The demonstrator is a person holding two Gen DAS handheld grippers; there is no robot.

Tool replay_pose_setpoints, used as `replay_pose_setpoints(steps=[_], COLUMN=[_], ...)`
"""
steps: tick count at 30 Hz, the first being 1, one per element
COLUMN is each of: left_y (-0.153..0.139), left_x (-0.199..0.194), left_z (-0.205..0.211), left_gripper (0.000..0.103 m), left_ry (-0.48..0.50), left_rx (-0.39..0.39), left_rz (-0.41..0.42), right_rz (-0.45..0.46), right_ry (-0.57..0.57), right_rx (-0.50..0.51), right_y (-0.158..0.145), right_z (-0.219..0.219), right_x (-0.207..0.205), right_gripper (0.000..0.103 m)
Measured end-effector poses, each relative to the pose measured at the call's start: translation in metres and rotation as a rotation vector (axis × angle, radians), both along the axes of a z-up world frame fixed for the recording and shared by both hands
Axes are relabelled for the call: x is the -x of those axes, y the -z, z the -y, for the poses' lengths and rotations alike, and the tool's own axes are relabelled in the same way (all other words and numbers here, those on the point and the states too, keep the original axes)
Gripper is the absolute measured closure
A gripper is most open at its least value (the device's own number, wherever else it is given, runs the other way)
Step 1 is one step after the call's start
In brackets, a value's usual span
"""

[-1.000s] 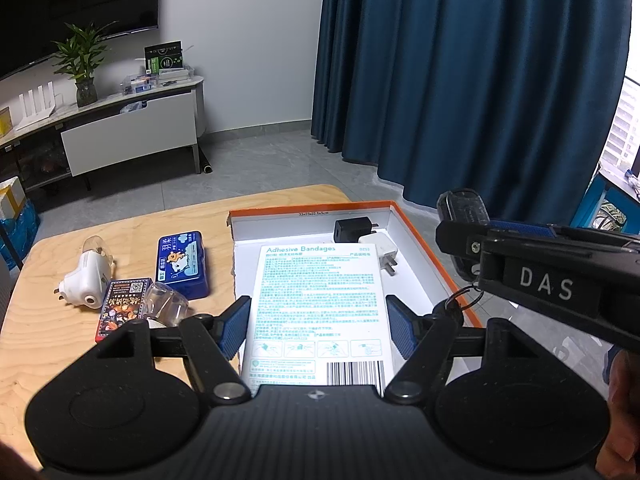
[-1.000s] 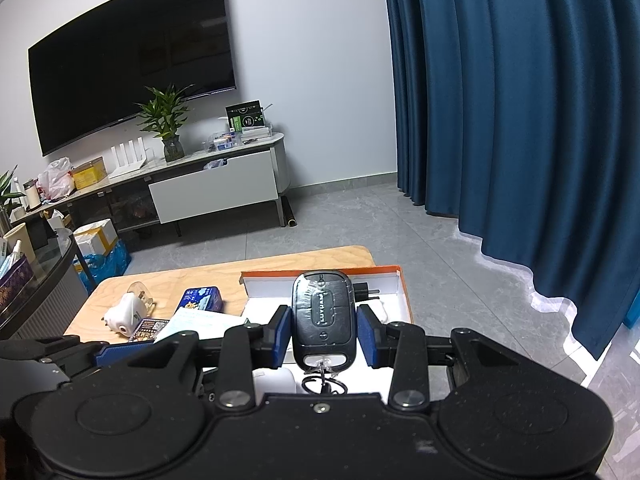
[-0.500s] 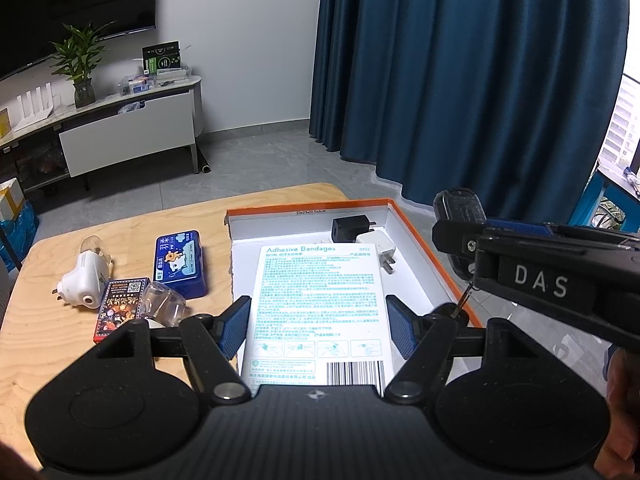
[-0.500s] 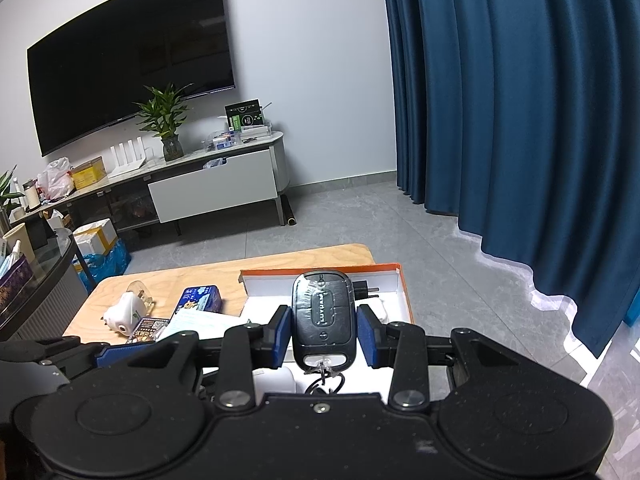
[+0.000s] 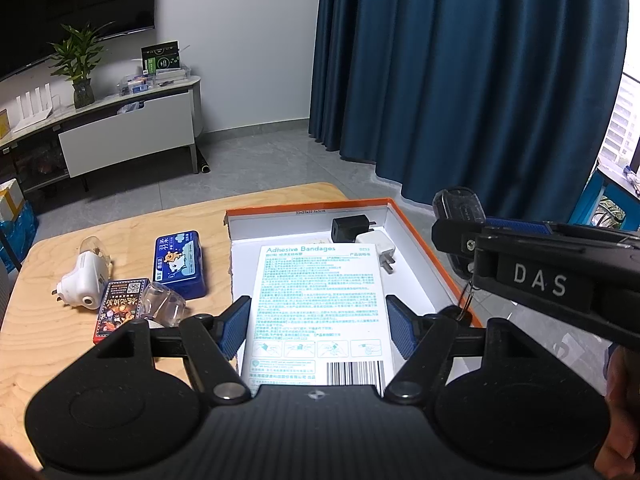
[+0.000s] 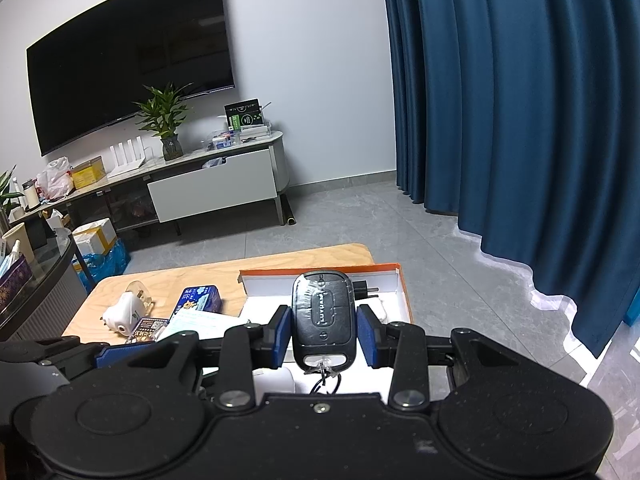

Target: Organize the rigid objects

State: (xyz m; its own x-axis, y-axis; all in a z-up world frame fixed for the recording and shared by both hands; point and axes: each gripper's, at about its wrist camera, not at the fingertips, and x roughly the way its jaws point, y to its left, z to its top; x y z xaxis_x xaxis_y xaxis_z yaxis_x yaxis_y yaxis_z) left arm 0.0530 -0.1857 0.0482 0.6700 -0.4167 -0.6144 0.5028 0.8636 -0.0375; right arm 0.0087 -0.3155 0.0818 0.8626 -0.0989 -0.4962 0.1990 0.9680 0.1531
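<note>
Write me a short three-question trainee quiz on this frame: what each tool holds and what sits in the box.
1. True or false: the right tool is shut on a black key fob.
2. What does the left tool hold? A) blue tin B) adhesive bandages box C) white charger
3. Fill in: beside the white charger in the orange-rimmed box lies a ____ charger.

Key: 1 true; 2 B; 3 black.
</note>
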Motion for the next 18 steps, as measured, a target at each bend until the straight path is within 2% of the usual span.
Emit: replay_pose_setpoints(steps=[18], left_y=[-0.0007], left_x=[-0.0008], left_z=[0.0001], left_gripper=[0.032], left_ry=[-0.001], left_rx=[-0.002], left_rz=[0.001], right_rz=[-0.008], right_ry=[-0.002], right_rx=[0.0], right_y=[0.0034], right_z=[-0.0023], right_x=[-0.0015], right_gripper=[0.059])
